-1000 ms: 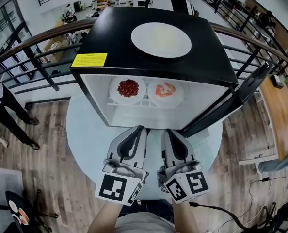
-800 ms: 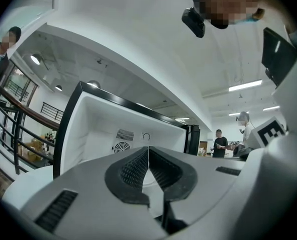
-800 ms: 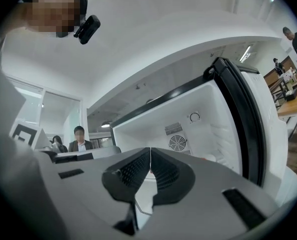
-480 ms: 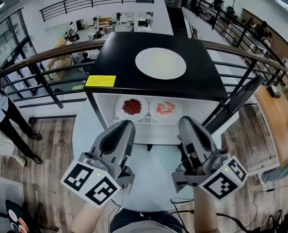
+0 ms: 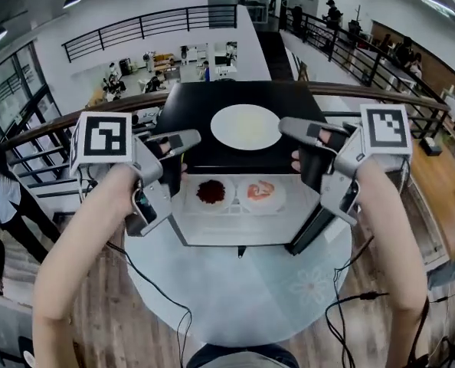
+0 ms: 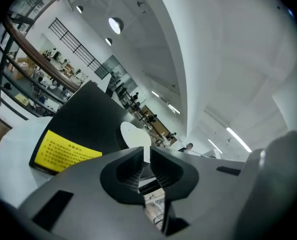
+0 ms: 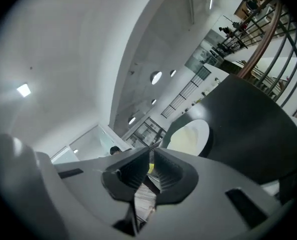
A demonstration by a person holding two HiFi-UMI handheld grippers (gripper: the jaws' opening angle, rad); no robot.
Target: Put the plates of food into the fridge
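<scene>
A black mini fridge stands open on a round white table. On its shelf sit a plate of red food and a plate of shrimp. A white plate of pale food rests on the fridge top, also visible in the left gripper view and the right gripper view. My left gripper hovers at the top's left edge; its jaws have just been opening to a narrow gap, with nothing between. My right gripper is shut and empty at the plate's right rim.
The fridge door hangs open at the right front. A yellow label marks the fridge's top left corner. A curved railing runs behind the table. Cables trail from both grippers over the wooden floor.
Both grippers rose from low over the table's front to either side of the fridge top and rolled, their marker cubes now facing up and outward. The arms have stretched forward.
</scene>
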